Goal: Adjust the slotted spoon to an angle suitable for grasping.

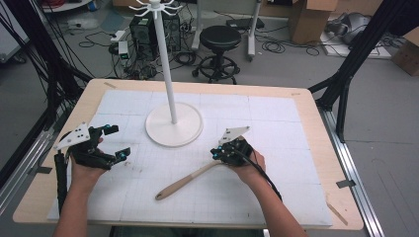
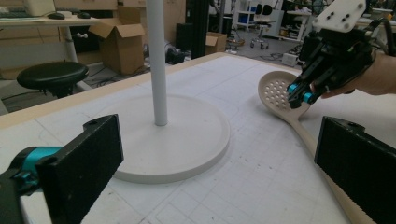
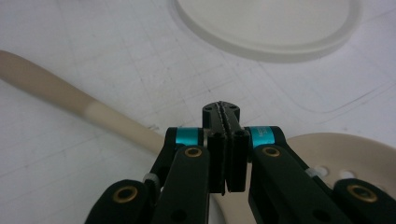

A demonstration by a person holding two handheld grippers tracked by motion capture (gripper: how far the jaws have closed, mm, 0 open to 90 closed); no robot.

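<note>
**Spoon flat on the mat, right jaws closed above its bowl**

A slotted spoon lies on the table, bowl toward the right edge, handle angled toward the near edge. The right gripper, jaws pressed together and empty, sits over the bowl's neck. The left gripper hovers near the left edge, jaws spread wide. The stand rises mid-table.
</note>
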